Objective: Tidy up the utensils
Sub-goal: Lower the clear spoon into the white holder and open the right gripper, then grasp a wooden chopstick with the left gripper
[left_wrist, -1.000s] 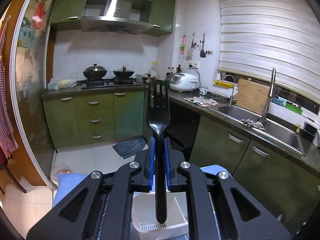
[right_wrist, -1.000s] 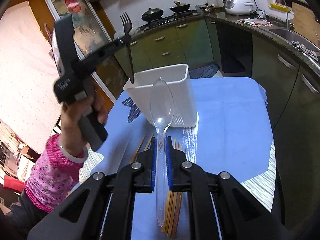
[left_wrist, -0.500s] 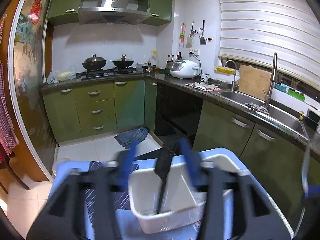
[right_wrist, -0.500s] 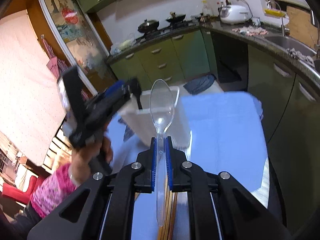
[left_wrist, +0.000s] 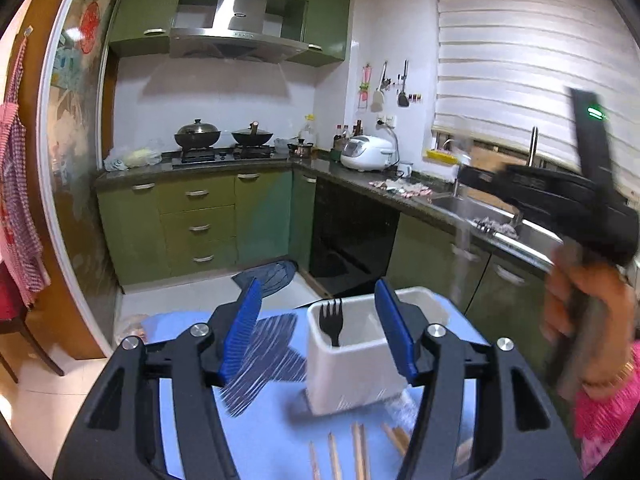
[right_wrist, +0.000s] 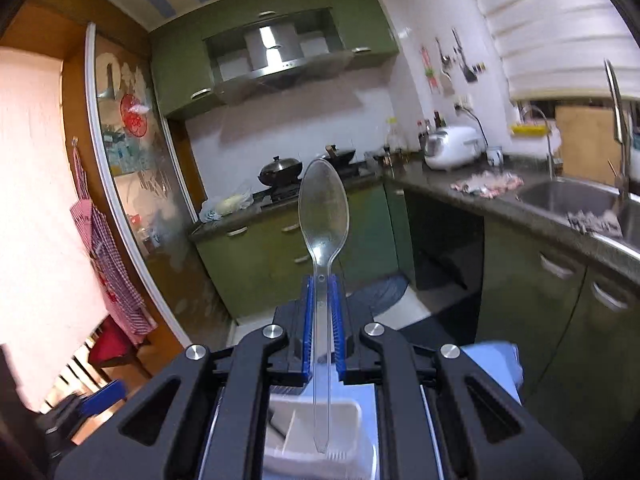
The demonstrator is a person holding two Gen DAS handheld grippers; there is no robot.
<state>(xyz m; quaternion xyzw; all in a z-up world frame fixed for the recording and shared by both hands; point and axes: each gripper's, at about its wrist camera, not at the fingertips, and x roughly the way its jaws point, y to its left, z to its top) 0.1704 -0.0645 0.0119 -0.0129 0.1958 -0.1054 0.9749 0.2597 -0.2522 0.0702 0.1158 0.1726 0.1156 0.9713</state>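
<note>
My left gripper (left_wrist: 318, 330) has its jaws wide apart and holds nothing; its blue pads (left_wrist: 241, 326) frame the white bin (left_wrist: 352, 376) that stands on the blue table (left_wrist: 264, 432). The black fork (left_wrist: 332, 322) stands in the bin's left compartment, tines up, leaning on the near wall. Wooden chopsticks (left_wrist: 358, 456) lie loose on the table just near of the bin, partly hidden by my right finger. At the far right of the left view, the right gripper (left_wrist: 560, 204) is blurred, gripped by a hand (left_wrist: 580, 308) in a pink sleeve. In the right wrist view, my right gripper (right_wrist: 322, 316) has its jaws clamped on the handle of a clear spoon (right_wrist: 323, 216). The spoon is held upright, bowl up, with its handle tip hanging over the bin (right_wrist: 348, 412); I cannot tell whether the tip touches the bin. The bin's divider is visible to the left of the spoon handle. Behind, a green kitchen counter (right_wrist: 480, 200) runs along the far and right walls, with a sink (right_wrist: 576, 200) at the right.
</note>
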